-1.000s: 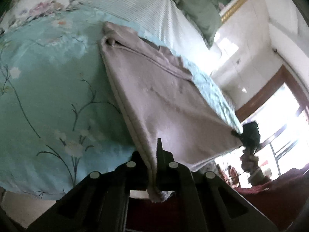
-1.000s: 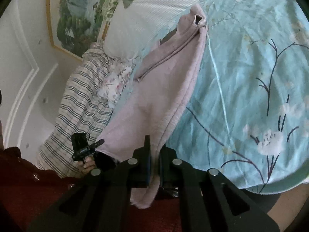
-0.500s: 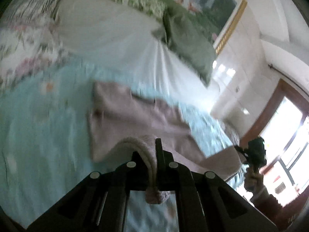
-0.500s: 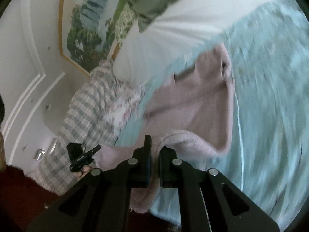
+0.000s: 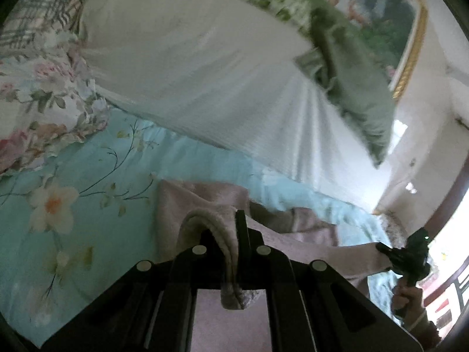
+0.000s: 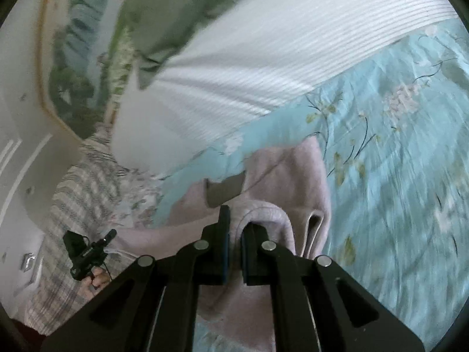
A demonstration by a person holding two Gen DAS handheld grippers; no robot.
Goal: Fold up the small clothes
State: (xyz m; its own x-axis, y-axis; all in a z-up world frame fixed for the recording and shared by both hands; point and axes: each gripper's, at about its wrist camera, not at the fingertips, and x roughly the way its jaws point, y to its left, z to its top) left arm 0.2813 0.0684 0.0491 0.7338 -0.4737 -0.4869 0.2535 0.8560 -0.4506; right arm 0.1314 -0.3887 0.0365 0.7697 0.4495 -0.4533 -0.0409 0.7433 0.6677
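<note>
A pale pink garment (image 5: 205, 202) lies on the light blue floral bedspread (image 5: 73, 176). My left gripper (image 5: 233, 234) is shut on one thick hem corner of it, and the cloth arches over the left finger. My right gripper (image 6: 234, 228) is shut on the other corner of the pink garment (image 6: 293, 170), whose near half is lifted and doubled over toward the far half. In the left wrist view the other gripper (image 5: 410, 255) shows at the right with cloth stretched to it. In the right wrist view the other gripper (image 6: 85, 252) shows at the lower left.
A large white ribbed pillow (image 5: 190, 67) and a green cushion (image 5: 351, 88) lie just beyond the garment. A floral pillow (image 5: 38, 99) and a plaid one (image 6: 82, 193) sit at the bed's left. A gold-framed painting (image 5: 410, 29) hangs on the wall behind.
Both grippers have carried the near edge of the garment up and forward over the bed toward the pillows. The cloth has gone from stretched flat to doubled over itself.
</note>
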